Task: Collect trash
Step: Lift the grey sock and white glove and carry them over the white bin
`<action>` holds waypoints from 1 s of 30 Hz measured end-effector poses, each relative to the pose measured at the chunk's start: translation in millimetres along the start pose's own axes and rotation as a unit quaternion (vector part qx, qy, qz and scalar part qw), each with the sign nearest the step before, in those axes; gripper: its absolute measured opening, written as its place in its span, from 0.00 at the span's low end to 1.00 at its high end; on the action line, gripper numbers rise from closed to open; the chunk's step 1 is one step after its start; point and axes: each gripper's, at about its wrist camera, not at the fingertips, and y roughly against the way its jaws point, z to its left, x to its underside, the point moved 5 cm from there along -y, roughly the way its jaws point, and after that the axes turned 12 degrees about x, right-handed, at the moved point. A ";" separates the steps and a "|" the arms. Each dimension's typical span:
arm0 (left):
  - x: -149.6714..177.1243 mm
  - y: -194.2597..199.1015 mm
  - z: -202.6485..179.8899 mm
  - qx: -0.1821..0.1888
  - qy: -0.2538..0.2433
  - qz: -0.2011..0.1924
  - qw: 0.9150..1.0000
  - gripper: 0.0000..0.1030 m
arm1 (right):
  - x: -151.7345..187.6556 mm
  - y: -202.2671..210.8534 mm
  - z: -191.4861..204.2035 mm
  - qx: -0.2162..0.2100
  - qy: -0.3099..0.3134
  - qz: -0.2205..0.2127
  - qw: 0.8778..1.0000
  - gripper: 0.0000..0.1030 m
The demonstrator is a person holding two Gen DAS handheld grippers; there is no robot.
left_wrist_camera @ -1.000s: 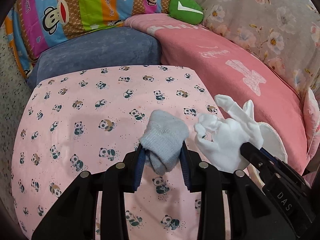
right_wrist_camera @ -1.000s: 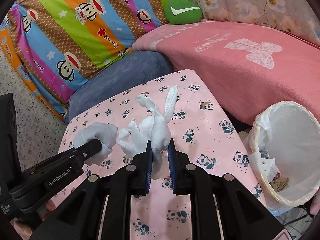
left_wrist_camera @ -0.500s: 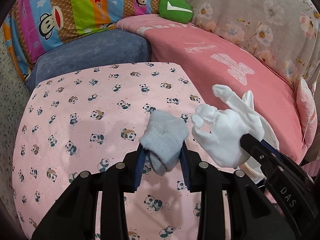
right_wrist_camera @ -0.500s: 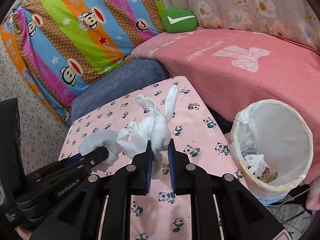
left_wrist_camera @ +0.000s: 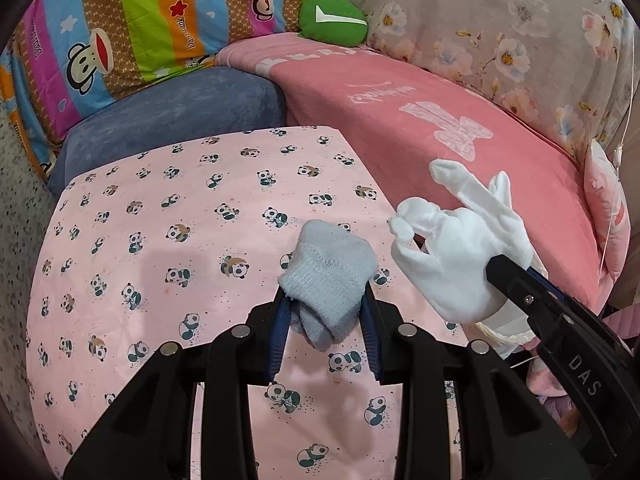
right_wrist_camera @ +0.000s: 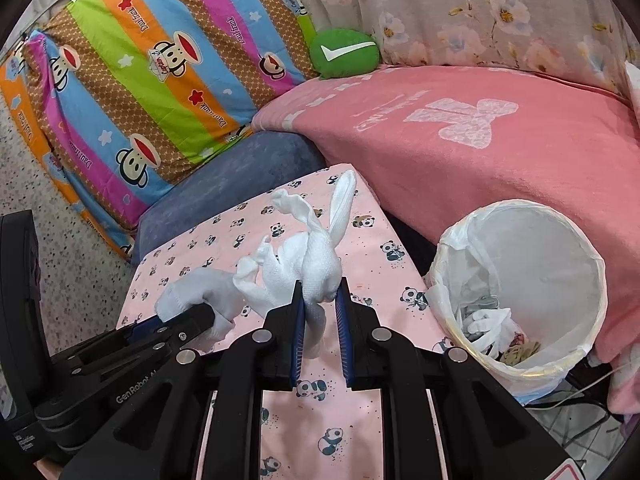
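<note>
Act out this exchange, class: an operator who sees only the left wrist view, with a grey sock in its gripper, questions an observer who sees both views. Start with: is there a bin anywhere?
Observer: Yes. A white-lined bin stands beside the panda cloth, below the pink blanket.
Operator: Is anything in it?
Observer: Some white glove-like pieces and a brownish scrap lie at the bottom.
Operator: How does the right gripper hold the white glove?
Observer: The right gripper pinches the white glove at its middle; the glove's fingers stick up.
Operator: Where is my gripper from there?
Observer: The left gripper, with the grey sock, is left of the glove, further from the bin.
</note>
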 end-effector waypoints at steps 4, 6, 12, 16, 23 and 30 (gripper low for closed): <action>-0.7 -2.0 -8.2 0.004 -0.005 0.002 1.000 0.30 | -0.8 3.3 -12.5 0.004 -0.007 -0.005 1.000 0.15; -1.6 -3.6 -13.5 0.004 -0.009 0.003 1.000 0.31 | -1.0 5.3 -16.9 0.007 -0.010 -0.006 1.000 0.15; -3.3 -11.1 -34.7 0.010 -0.024 0.009 1.000 0.31 | -4.3 8.3 -42.4 0.018 -0.026 -0.013 0.999 0.15; -4.5 -18.4 -52.4 0.016 -0.039 0.016 0.999 0.31 | -4.8 11.2 -64.2 0.032 -0.037 -0.017 0.999 0.15; -7.1 -33.8 -81.7 0.027 -0.062 0.028 0.997 0.31 | -9.0 11.9 -99.0 0.052 -0.057 -0.022 0.997 0.15; -10.7 -47.2 -106.9 0.042 -0.081 0.036 0.995 0.32 | -10.7 12.7 -132.5 0.070 -0.077 -0.025 0.994 0.15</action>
